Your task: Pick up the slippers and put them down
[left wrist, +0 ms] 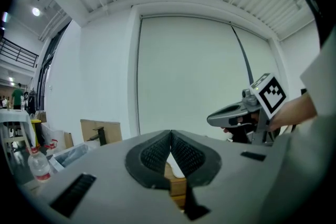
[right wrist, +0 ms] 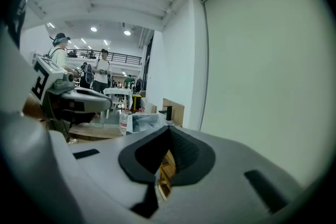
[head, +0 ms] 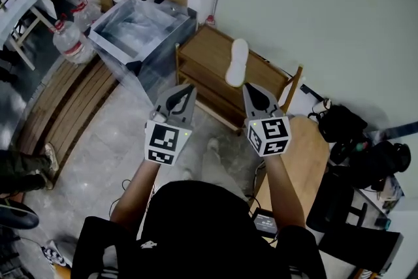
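Note:
One white slipper [head: 236, 62] lies on top of a low wooden rack [head: 209, 52] against the wall, just ahead of both grippers. My left gripper [head: 185, 89] and right gripper [head: 251, 89] are held side by side above the floor, pointing at the rack. The slipper is a little beyond and to the left of the right one's tip. Both are shut with nothing between the pads. In the left gripper view, part of the slipper [left wrist: 175, 166] shows below the closed jaws. No second slipper is visible.
A clear box with a black tap [head: 140, 26] stands left of the rack, with water bottles [head: 70, 42] and a slatted wooden bench [head: 65, 108] further left. A wooden stool top [head: 307, 160] and black bags [head: 356, 137] are at the right. People stand far off.

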{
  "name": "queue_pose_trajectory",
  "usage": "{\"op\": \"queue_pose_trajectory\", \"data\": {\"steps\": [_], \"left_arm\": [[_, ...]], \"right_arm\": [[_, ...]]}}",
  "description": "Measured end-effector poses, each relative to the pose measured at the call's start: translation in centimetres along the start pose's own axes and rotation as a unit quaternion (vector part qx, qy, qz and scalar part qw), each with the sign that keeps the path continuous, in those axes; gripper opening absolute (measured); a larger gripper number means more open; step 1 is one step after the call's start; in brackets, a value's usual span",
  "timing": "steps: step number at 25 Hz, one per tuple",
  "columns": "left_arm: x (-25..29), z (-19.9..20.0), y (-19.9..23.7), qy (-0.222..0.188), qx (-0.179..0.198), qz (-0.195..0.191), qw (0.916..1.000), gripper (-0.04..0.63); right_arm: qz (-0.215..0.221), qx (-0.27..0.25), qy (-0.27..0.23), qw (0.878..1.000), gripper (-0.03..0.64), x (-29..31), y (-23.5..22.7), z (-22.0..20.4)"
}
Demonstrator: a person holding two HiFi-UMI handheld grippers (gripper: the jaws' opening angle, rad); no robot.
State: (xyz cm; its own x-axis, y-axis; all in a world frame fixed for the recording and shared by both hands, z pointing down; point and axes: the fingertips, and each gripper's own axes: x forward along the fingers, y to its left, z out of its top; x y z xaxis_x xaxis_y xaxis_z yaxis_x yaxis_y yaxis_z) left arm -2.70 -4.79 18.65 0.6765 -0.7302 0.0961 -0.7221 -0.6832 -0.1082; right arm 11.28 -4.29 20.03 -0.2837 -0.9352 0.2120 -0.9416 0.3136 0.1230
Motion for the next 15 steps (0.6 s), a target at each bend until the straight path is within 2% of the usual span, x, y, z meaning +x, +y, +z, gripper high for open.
{"op": "queue_pose_trajectory", "data": {"steps": [7, 15], "left_arm": [[5.6, -0.9, 1.1, 0.017, -0.005, 0.009, 0.9998, 0.005], [13.8, -3.2, 1.8, 0.056, -0.015, 0.003, 0.9983, 0.005]], "right_arm": [[0.01, 0.0, 0.021, 1.0, -0.011, 4.2, -4.1, -1.5], [0.025, 0.001, 0.058, 0.998, -0.011, 10.0, -10.3, -4.1]]}}
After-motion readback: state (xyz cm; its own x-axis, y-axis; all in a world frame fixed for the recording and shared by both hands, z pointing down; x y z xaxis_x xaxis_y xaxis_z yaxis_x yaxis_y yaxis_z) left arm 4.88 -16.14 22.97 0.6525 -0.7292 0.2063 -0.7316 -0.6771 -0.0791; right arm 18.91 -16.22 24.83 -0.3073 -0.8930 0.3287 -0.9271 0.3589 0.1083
